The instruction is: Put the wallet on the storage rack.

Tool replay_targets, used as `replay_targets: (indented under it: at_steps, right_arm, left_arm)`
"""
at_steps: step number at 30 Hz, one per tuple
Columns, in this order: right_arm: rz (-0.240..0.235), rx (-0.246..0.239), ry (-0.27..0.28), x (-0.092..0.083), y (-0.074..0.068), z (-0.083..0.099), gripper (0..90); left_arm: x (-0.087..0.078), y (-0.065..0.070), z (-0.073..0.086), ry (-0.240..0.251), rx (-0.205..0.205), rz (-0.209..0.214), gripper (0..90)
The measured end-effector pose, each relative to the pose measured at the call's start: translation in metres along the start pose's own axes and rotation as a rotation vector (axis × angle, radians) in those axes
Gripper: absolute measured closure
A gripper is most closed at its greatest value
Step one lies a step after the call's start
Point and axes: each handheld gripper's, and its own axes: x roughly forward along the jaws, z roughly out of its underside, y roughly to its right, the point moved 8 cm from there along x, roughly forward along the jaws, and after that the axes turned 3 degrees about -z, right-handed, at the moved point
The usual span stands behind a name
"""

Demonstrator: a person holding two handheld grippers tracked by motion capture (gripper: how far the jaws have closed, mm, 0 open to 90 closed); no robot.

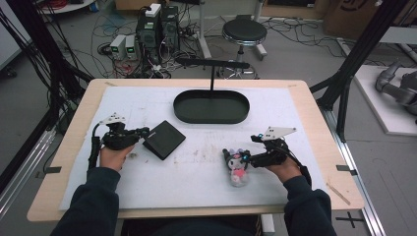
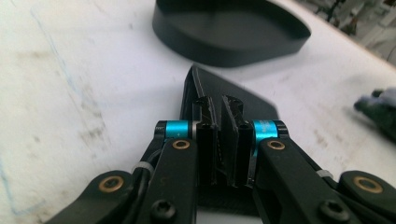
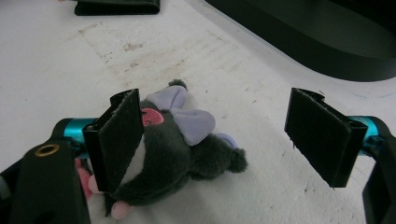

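left gripper (image 2: 218, 135) clamped on black pad's (image 1: 163, 139) edge | right gripper (image 3: 224, 140) fingers apart around plush toy (image 3: 182, 149) | risk: thin edge hold, pad may slip out lower left

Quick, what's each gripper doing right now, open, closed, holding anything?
Left gripper: closed on the edge of the black flat case.
Right gripper: open, plush toy between its jaws, not gripped.

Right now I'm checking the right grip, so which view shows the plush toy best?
The right gripper view: the plush toy lies close up between open jaws. The high view shows it small beside the right gripper; the left gripper view catches a blurred bit.
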Motion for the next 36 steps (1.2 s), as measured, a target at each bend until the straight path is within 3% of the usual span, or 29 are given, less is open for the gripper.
replay_targets:
  at_steps: [2,7,16,23,26,32,36]
  right_arm:
    - [0.001,0.001,0.002,-0.001,0.0,0.0,19.6]
    - [0.003,0.001,0.002,-0.001,0.001,0.0,19.6]
    - [0.01,0.005,0.007,-0.003,0.002,0.0,19.6]
    - [0.011,0.006,0.011,-0.004,0.002,0.0,19.6]
    - [0.012,0.006,0.011,-0.004,0.002,0.0,19.6]
    - [0.016,0.005,0.008,-0.004,0.002,0.0,19.6]
    - [0.015,0.005,0.006,-0.004,0.002,0.0,19.6]
  left_arm:
    - [-0.012,0.004,-0.014,0.08,0.027,-0.029,85.1]
    - [-0.02,0.014,-0.025,0.133,0.065,-0.024,86.3]
    - [-0.021,0.044,-0.015,0.1,0.136,0.044,86.4]
    - [-0.02,0.049,0.0,0.041,0.142,0.116,85.2]
    - [-0.017,0.051,0.002,0.028,0.166,0.114,83.5]
    - [-0.016,0.052,0.002,0.035,0.165,0.123,77.6]
    - [-0.015,0.052,0.002,0.044,0.163,0.134,65.5]
